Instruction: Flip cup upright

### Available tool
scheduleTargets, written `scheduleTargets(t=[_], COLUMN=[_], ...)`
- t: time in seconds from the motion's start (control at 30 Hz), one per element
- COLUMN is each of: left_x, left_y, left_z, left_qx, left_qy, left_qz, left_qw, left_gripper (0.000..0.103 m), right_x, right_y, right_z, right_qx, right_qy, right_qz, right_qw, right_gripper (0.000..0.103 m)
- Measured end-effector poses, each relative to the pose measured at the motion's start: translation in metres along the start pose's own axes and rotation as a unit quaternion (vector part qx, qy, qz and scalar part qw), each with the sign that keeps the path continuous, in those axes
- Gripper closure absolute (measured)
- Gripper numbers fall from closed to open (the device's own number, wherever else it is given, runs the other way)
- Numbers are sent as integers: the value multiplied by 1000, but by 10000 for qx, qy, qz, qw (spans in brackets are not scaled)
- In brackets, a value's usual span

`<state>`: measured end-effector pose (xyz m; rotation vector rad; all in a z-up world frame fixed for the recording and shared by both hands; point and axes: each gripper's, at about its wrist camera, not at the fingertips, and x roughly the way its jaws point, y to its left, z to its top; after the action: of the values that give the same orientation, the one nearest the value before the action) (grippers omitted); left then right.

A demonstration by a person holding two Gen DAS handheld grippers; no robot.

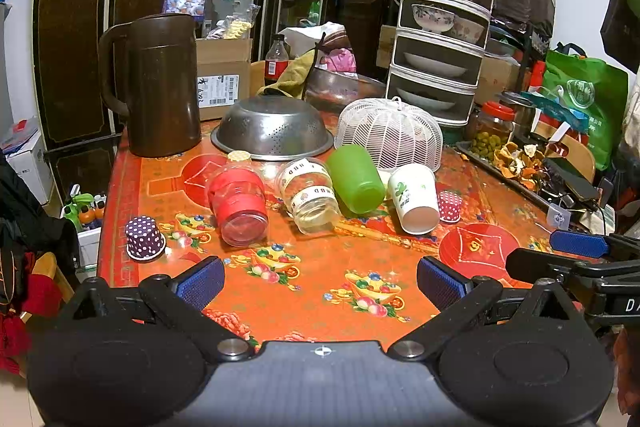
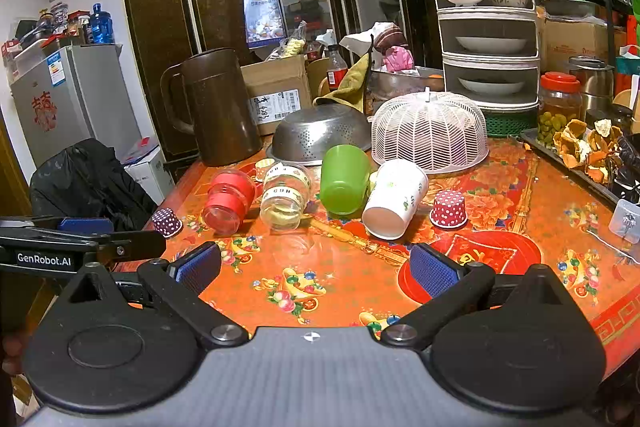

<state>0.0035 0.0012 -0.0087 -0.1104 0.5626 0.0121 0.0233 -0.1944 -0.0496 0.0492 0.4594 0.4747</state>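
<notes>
Several cups lie on their sides in a row on the red patterned table (image 1: 320,287) (image 2: 340,267): a red-banded clear cup (image 1: 238,205) (image 2: 228,203), a clear glass cup with a taped band (image 1: 310,197) (image 2: 284,201), a green plastic cup (image 1: 354,179) (image 2: 344,181) and a white paper cup (image 1: 414,199) (image 2: 394,199). Two small polka-dot cups stand upside down: a purple one (image 1: 145,239) (image 2: 167,222) and a red one (image 1: 449,207) (image 2: 449,209). My left gripper (image 1: 320,283) and right gripper (image 2: 314,267) are both open and empty, held over the table's near side, short of the cups.
A brown jug (image 1: 160,87), an overturned steel colander (image 1: 272,129) and a white mesh food cover (image 1: 390,133) stand behind the cups. A tiered dish rack (image 1: 444,23) is at the back right. A tray of peels (image 1: 516,159) lies along the right edge.
</notes>
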Motion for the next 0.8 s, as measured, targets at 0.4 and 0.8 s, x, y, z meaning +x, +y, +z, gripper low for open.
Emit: scheduleTargets(t=[0.4,0.8], left_x=[3,51], left_y=[-1,-15], left_z=[1,51], left_qx=[-17,-131], left_qy=[25,591], left_qz=[14,-83], left_qw=[10000,9981], left_gripper=[0,0], right_x=[1,0], right_y=[-1,-30], right_z=[-1,-14], right_qx=[7,246], right_qy=[0,-29], right_qz=[22,237], right_qw=[10000,9994], right_gripper=[1,1])
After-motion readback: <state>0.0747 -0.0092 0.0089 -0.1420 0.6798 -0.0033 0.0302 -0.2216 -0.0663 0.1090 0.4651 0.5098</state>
